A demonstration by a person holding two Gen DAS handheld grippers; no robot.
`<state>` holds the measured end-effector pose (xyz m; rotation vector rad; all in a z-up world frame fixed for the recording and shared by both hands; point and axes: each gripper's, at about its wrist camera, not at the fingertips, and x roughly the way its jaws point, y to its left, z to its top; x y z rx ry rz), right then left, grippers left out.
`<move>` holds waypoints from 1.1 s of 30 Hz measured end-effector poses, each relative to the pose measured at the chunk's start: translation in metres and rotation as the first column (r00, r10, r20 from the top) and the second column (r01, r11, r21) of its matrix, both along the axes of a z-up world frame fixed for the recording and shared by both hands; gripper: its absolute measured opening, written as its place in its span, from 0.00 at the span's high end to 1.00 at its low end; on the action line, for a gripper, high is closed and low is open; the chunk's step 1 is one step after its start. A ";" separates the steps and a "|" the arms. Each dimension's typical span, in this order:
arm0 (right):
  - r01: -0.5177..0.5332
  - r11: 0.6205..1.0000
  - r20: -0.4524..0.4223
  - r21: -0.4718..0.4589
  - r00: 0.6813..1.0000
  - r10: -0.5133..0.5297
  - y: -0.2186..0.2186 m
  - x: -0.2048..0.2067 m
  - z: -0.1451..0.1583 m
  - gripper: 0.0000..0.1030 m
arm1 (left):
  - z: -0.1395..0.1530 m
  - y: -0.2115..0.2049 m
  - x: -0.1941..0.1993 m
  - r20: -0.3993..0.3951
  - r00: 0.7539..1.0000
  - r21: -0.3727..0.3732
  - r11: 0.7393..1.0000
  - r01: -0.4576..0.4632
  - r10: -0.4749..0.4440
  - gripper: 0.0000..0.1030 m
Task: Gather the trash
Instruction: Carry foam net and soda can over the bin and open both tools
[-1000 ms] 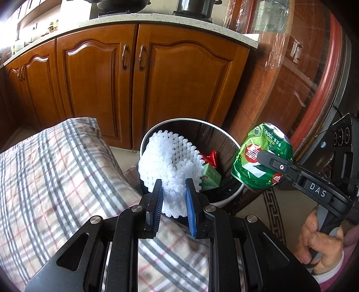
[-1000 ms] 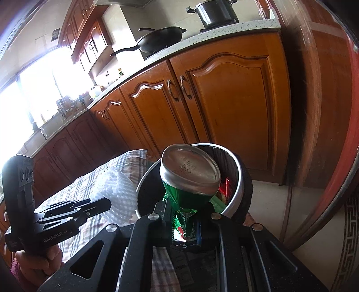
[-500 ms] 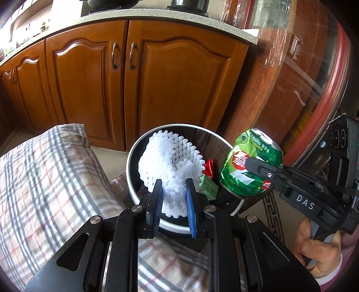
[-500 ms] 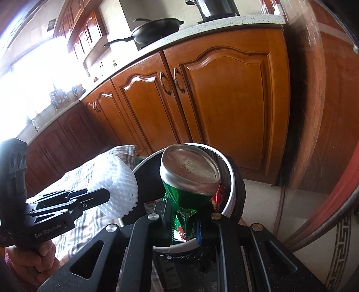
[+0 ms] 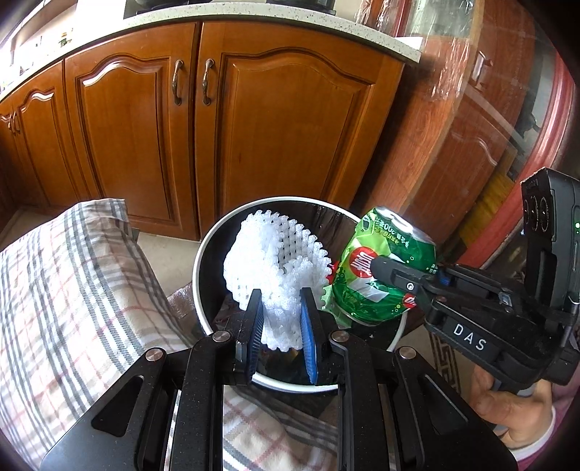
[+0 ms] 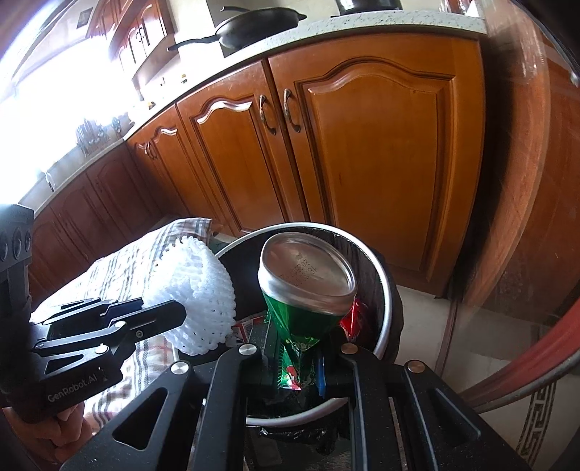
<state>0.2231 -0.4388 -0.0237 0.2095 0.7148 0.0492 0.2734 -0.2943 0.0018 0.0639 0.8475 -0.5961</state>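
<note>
Over the bin mouth, ahead of both tools: two pieces of trash carried and not yet released. Left hand-held gripper clamped on a white foam net sleeve, pads pressed into its lower end, sleeve standing up over the open bin. Right hand-held gripper clamped on the crushed waist of a green drink can, can base turned up toward the camera, body hanging above the bin's right half. Already inside the bin, below the can: a red wrapper and green packaging, partly hidden. Judged progress: collection mostly done for these two items, drop still outstanding; release of each clamp appears to be the remaining step. Other trash outside the bin not visible.

Left of the left hand-held gripper: a surface draped in checked cloth, touching or just beside the bin rim; cannot tell which. Beyond both tools: wooden kitchen cabinets under a speckled worktop, a dark frying pan resting on top. Right of the right hand-held gripper: a curved wooden panel and pale tiled floor. Strong window glare at far left.
</note>
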 end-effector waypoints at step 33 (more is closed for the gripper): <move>0.015 1.000 -0.059 0.025 0.998 -0.014 -0.011 0.023 -0.012 0.69 | -0.003 0.003 0.014 -0.050 0.998 0.022 0.999 -0.027 0.028 0.48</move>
